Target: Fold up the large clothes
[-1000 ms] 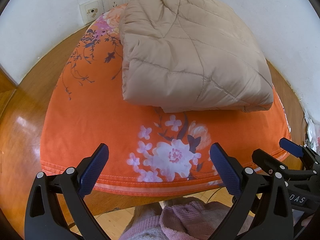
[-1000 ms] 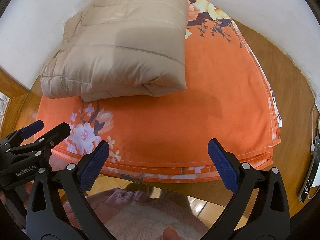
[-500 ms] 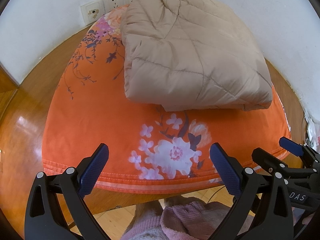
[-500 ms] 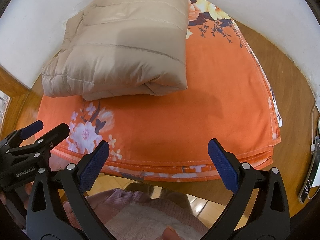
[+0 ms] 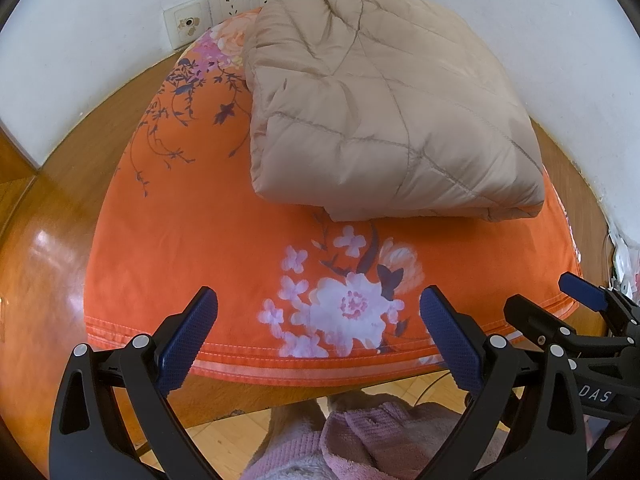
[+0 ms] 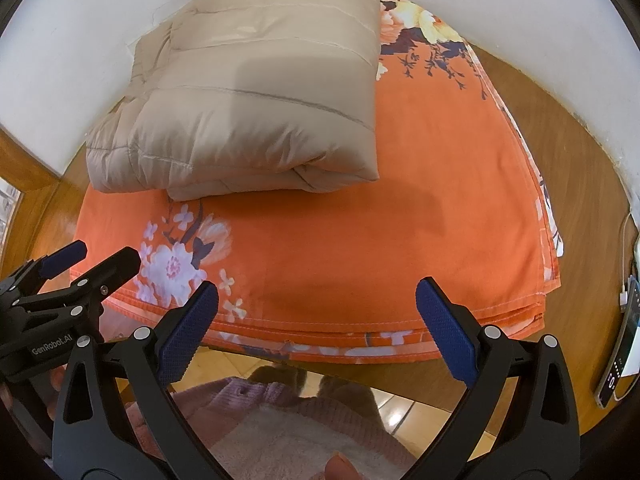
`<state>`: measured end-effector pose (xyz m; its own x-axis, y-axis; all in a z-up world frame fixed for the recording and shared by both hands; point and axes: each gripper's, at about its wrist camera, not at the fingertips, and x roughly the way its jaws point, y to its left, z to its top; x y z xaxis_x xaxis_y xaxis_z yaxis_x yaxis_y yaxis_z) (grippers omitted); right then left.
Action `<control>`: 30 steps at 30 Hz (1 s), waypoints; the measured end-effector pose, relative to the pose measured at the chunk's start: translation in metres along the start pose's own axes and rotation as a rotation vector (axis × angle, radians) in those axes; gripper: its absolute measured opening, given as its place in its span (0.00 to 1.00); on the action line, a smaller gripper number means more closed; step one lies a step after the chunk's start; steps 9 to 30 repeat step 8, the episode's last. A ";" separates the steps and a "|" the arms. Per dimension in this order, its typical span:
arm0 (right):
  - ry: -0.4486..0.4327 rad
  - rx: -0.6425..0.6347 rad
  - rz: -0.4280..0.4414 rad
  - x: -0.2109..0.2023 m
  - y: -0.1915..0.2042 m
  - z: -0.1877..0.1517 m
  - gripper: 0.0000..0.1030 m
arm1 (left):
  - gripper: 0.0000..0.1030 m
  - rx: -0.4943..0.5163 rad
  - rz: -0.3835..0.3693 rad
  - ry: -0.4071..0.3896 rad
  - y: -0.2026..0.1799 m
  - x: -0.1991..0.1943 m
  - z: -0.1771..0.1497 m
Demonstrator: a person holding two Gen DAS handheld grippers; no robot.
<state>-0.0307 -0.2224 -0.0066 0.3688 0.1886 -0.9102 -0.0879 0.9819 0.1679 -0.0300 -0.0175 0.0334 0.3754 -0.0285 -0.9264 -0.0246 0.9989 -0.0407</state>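
Orange floral folded sheet (image 5: pixel 224 240) covers most of the round wooden table (image 5: pixel 48 264), its stitched hem along the near edge, with one beige quilted folded duvet (image 5: pixel 380 112) stacked toward its far edge by the wall. We hold the left gripper (image 5: pixel 318 334) and right gripper (image 6: pixel 316 322) above that hem, both spread and empty. We judge folding nearly done; next, either grip the hem or withdraw. We count three wall sockets (image 5: pixel 224 10).

A glossy brown wooden bench (image 5: pixel 60 216) (image 6: pixel 576 152) is standing against a white wall. A folded orange floral fabric sheet (image 5: pixel 224 240) (image 6: pixel 420 216) is lying directly on it, covering most of the top and reaching the near edge. At the bench's right end, a phone with a white cable (image 6: pixel 618 364) is resting.
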 end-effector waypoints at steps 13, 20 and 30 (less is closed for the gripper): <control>-0.014 0.016 0.020 -0.001 -0.009 0.006 0.95 | 0.94 -0.041 0.001 0.004 0.013 0.001 0.004; -0.014 0.016 0.020 -0.001 -0.009 0.006 0.95 | 0.94 -0.041 0.001 0.004 0.013 0.001 0.004; -0.014 0.016 0.020 -0.001 -0.009 0.006 0.95 | 0.94 -0.041 0.001 0.004 0.013 0.001 0.004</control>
